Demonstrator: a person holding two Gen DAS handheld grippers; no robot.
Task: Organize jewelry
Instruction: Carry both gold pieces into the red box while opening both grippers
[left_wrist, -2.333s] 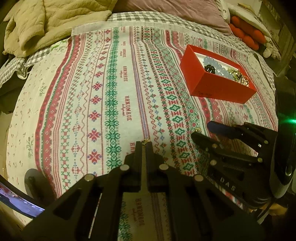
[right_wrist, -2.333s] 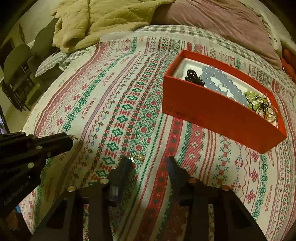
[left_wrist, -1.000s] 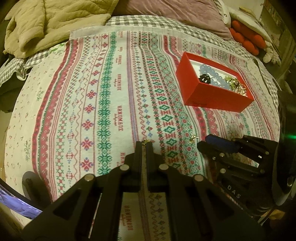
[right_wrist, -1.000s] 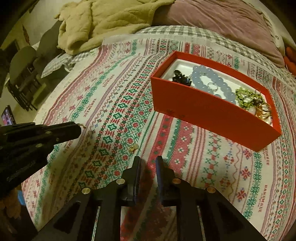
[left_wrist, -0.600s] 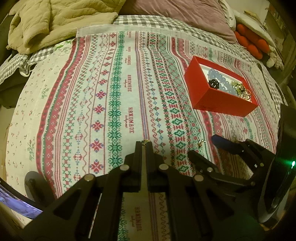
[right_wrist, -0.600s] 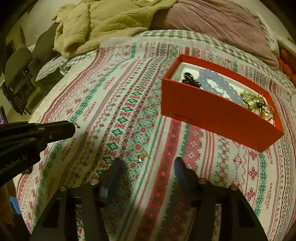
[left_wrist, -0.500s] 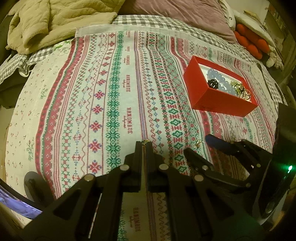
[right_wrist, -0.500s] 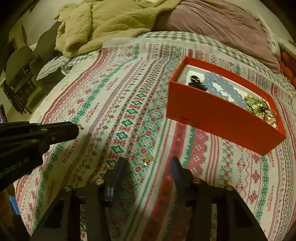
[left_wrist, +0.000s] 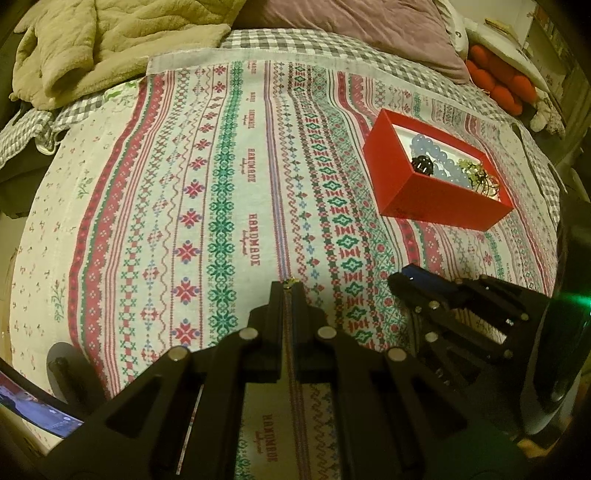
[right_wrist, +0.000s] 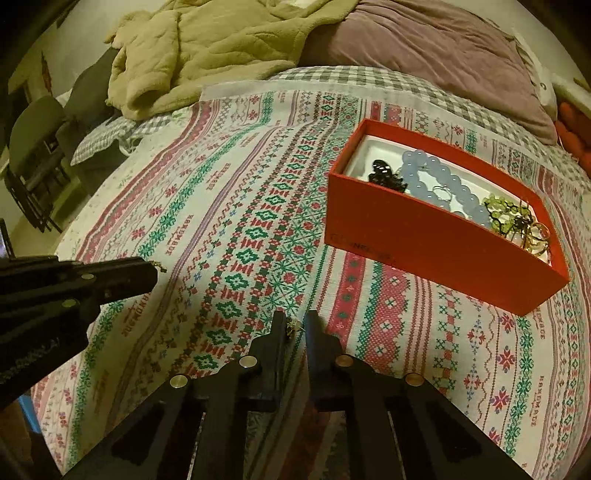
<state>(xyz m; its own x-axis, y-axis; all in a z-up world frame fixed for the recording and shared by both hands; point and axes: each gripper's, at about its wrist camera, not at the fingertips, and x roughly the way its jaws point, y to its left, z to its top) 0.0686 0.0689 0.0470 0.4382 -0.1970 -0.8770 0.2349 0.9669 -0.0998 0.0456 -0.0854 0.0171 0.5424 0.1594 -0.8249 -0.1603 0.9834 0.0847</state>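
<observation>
Step in hand, as judged: a small gold earring (right_wrist: 293, 328) is to be picked off the patterned bedspread (right_wrist: 236, 229) by the right gripper (right_wrist: 293, 325) and carried to the red box (right_wrist: 436, 236).

For a clean pick, the fingers are best closed slowly and squarely on the piece, with the tips kept just at the cloth so that no fabric is pinched with it. The piece is tiny and probably light — a fast closure could flick it away or let it slip out sideways. A straight lift is advisable before any move toward the box, which lies ahead and to the right, well apart.

Right gripper: the jaws are narrowed to a small gap, tips at or just above the bedspread. The earring sits in that gap, close to the inner face of the left-hand finger; whether it is already clamped cannot be told.

Left gripper (left_wrist: 289, 286): the jaws are pressed together, and a small gold piece (left_wrist: 288, 282) is seen at the very tips — apparently gripped. It is held above the bedspread, left of the right gripper.

The box already holds a blue bead bracelet (right_wrist: 439, 181), a black piece (right_wrist: 386, 173) and green and gold items at its far right end.
</observation>
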